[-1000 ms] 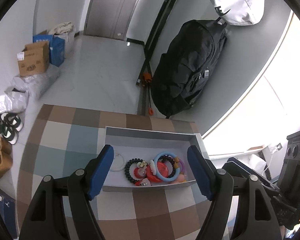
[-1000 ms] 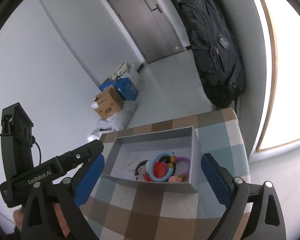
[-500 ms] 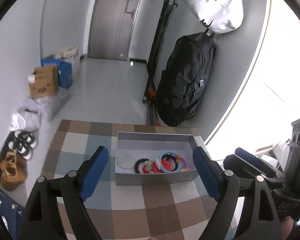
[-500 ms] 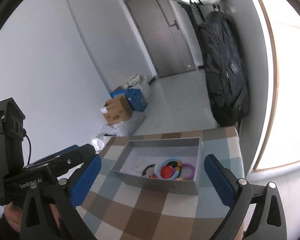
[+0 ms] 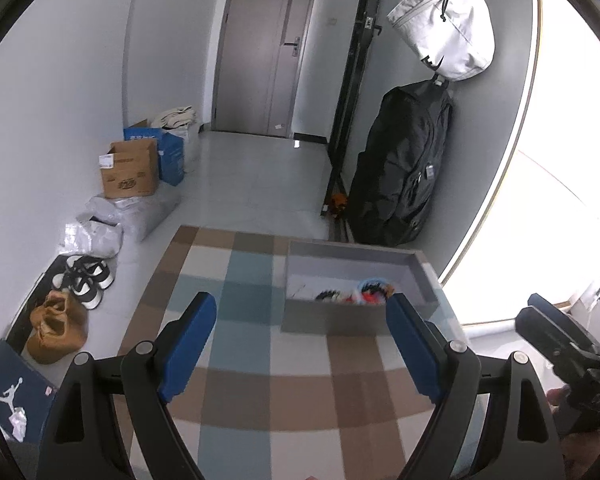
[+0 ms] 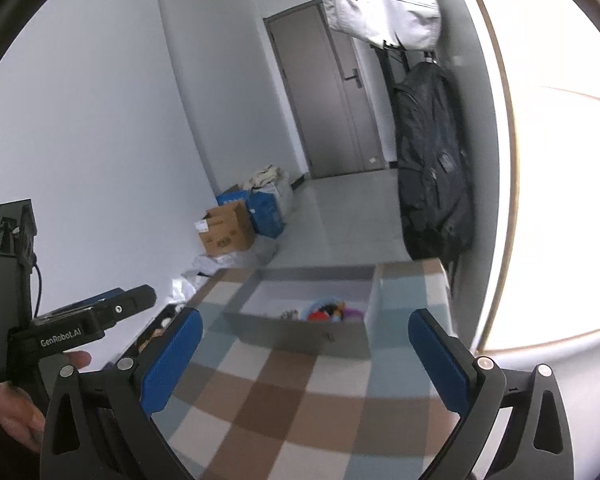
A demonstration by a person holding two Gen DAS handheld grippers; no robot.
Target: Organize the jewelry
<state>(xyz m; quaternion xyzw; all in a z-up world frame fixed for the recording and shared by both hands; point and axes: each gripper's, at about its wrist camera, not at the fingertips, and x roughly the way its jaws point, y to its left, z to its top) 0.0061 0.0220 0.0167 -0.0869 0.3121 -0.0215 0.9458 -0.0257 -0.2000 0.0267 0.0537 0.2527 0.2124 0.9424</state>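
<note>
A grey open box [image 5: 360, 318] stands at the far right of the checked tablecloth [image 5: 260, 380]. Inside it lies a heap of jewelry [image 5: 356, 292]: black bead bracelet, blue ring, red and orange pieces, mostly hidden by the front wall. The box also shows in the right wrist view [image 6: 300, 334], with the jewelry [image 6: 328, 312] inside. My left gripper [image 5: 302, 348] is open and empty, well back from the box. My right gripper [image 6: 306, 356] is open and empty, also short of the box.
The table's far edge lies just behind the box. On the floor beyond stand a cardboard box [image 5: 130, 168], a blue box [image 5: 172, 152], shoes [image 5: 84, 276] and a brown bag [image 5: 56, 332]. A black backpack [image 5: 404, 168] and a white bag [image 5: 448, 24] hang on the right wall.
Both grippers have pulled back and up from the box, which now looks smaller and farther away. Both stay open and empty.
</note>
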